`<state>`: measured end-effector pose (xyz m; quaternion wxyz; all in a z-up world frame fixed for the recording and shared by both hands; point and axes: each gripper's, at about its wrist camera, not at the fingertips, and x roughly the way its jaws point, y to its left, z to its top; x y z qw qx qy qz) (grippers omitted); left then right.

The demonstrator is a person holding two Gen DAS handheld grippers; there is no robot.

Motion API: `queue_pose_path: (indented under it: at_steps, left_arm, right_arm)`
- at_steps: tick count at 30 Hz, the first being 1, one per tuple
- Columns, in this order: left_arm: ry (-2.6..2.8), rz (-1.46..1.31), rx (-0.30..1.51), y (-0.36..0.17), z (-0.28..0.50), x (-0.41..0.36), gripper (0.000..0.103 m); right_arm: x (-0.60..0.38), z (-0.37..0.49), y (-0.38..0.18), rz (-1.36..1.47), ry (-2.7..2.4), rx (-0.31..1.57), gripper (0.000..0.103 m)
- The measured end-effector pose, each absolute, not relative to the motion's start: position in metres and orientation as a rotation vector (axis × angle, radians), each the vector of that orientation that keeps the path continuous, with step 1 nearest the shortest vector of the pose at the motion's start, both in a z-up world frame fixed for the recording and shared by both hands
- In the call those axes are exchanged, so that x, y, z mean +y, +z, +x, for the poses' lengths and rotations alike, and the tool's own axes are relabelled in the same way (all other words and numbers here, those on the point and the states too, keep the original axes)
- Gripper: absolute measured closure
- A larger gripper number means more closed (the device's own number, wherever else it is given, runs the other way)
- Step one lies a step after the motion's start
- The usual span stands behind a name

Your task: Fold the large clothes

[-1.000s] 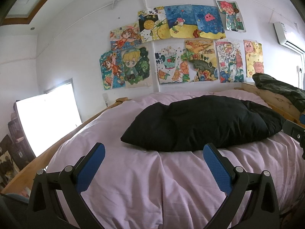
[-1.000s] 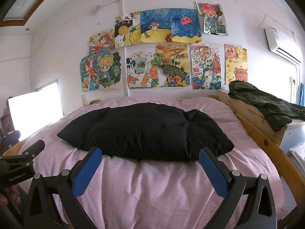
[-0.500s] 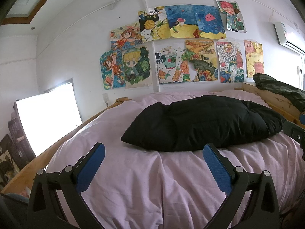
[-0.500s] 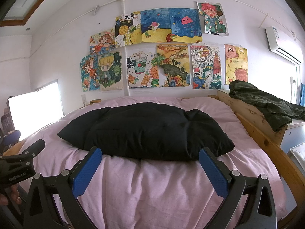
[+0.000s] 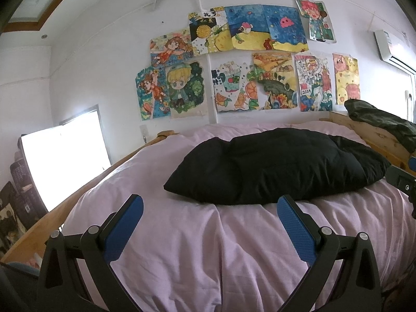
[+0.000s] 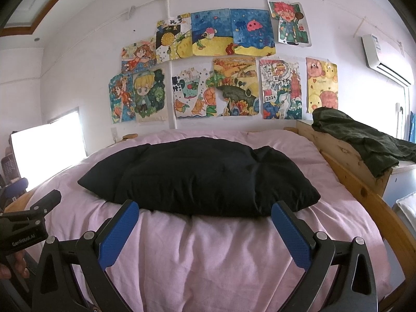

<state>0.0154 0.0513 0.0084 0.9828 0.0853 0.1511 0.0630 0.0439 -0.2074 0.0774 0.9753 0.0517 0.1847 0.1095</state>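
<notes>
A large puffy black garment (image 5: 275, 166) lies in a flat heap on the pink bedcover (image 5: 208, 254); it also shows in the right wrist view (image 6: 202, 176). My left gripper (image 5: 209, 205) is open and empty, held over the bedcover short of the garment's near edge. My right gripper (image 6: 204, 209) is open and empty, its blue pads (image 6: 291, 236) level with the garment's near edge. The left gripper's body (image 6: 28, 223) shows at the left of the right wrist view.
A wooden bed frame (image 6: 364, 197) runs along the right side, with a dark green garment (image 6: 364, 140) draped over its end. Children's drawings (image 5: 234, 62) cover the far wall. A bright window (image 5: 65, 156) is at left. An air conditioner (image 6: 382, 57) hangs at top right.
</notes>
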Motion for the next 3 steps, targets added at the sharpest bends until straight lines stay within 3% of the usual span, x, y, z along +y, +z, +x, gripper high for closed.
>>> queue_pose_path:
  at_steps: [3]
  left_arm:
    - [0.128, 0.171, 0.304, 0.0087, 0.0153, 0.0505, 0.002]
  right_arm:
    - [-0.2085, 0.0441, 0.0774, 0.103, 0.222, 0.374, 0.000]
